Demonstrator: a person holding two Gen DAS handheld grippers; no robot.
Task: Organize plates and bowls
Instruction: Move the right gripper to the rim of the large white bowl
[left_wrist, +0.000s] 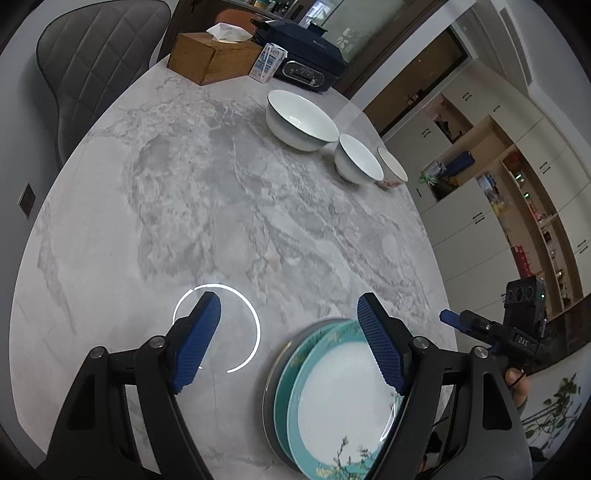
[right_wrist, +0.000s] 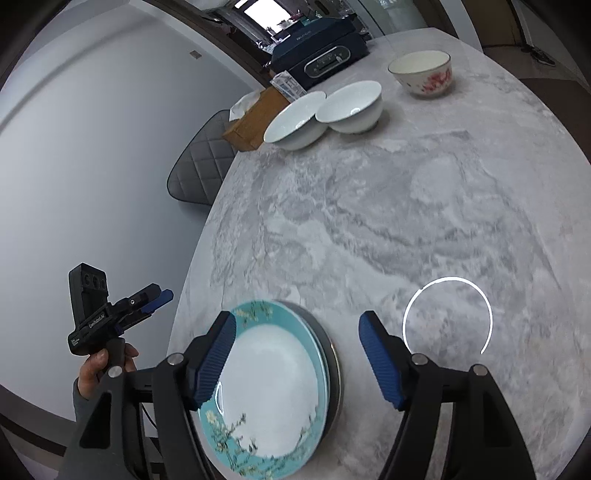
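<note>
A stack of plates (left_wrist: 332, 406) with a teal floral-rimmed plate on top lies at the near edge of the marble table (left_wrist: 221, 203); it also shows in the right wrist view (right_wrist: 273, 391). My left gripper (left_wrist: 288, 332) is open and empty, just left of the stack. My right gripper (right_wrist: 295, 343) is open and empty above the stack. At the far side stand a large white bowl (left_wrist: 301, 120), a smaller white bowl (left_wrist: 358, 160) and a bowl with red flowers (right_wrist: 423, 74). The bowls stand apart, not nested.
A wooden tissue box (left_wrist: 212, 55), a small carton (left_wrist: 267, 61) and a dark blue appliance (left_wrist: 306, 51) stand at the table's far end. A grey quilted chair (left_wrist: 92, 74) stands beside the table. Shelves and cupboards (left_wrist: 498, 203) lie beyond the right edge.
</note>
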